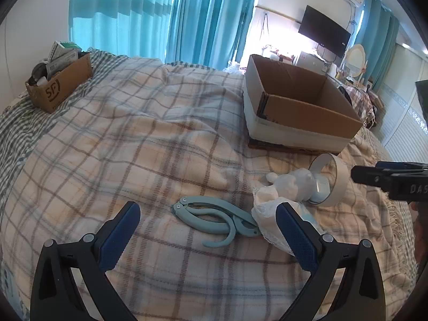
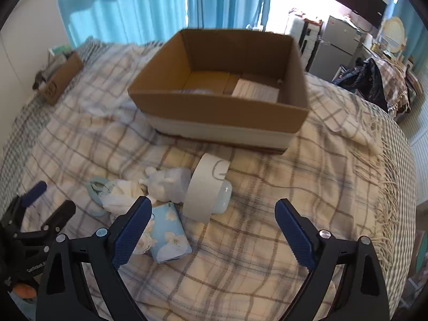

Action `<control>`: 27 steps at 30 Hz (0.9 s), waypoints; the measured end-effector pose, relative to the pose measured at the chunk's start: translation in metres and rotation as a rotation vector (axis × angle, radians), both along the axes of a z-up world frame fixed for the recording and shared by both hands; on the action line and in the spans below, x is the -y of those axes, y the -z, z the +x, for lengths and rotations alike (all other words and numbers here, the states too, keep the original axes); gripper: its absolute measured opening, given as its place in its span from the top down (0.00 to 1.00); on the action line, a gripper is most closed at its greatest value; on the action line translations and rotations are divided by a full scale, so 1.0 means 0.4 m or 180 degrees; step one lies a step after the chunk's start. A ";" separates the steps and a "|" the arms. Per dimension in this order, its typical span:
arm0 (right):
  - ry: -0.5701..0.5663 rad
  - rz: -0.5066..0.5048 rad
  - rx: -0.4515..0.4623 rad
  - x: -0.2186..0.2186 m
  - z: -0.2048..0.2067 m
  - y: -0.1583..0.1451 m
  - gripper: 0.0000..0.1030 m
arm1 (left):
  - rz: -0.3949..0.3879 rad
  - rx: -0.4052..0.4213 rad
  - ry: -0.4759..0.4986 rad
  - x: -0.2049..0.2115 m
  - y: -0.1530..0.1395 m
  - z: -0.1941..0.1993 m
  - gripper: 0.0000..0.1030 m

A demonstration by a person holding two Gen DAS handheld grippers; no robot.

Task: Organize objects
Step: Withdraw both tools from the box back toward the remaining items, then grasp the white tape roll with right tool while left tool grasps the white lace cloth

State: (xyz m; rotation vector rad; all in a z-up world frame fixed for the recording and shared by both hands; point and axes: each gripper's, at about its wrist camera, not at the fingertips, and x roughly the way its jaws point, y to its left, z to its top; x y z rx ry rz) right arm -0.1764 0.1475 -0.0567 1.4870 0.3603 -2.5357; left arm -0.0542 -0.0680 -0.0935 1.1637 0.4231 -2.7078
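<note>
On the plaid blanket lie a light blue folding hanger [image 1: 214, 218], a crumpled white cloth [image 1: 267, 206], a white rabbit figure [image 1: 291, 183] and a white round lamp [image 1: 330, 183] on its side. My left gripper [image 1: 207, 236] is open, just in front of the hanger. In the right wrist view the lamp [image 2: 206, 187], rabbit [image 2: 165, 180], cloth [image 2: 120, 195] and a blue flowered tissue pack [image 2: 168, 234] lie ahead-left. My right gripper [image 2: 211, 234] is open and empty, short of the lamp. A large open cardboard box [image 2: 222, 107] stands beyond; it also shows in the left wrist view [image 1: 302, 112].
A small cardboard box [image 1: 60, 85] full of items sits at the bed's far left corner. Blue curtains hang behind. A fridge [image 2: 337, 48] and cluttered furniture stand to the right of the bed. The blanket's fringed edge [image 2: 388, 200] runs along the right.
</note>
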 end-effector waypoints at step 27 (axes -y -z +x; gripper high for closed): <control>-0.0244 -0.0049 0.0256 -0.054 -0.049 0.028 0.69 | 0.0468 0.0350 0.0955 -0.195 0.099 -0.115 0.32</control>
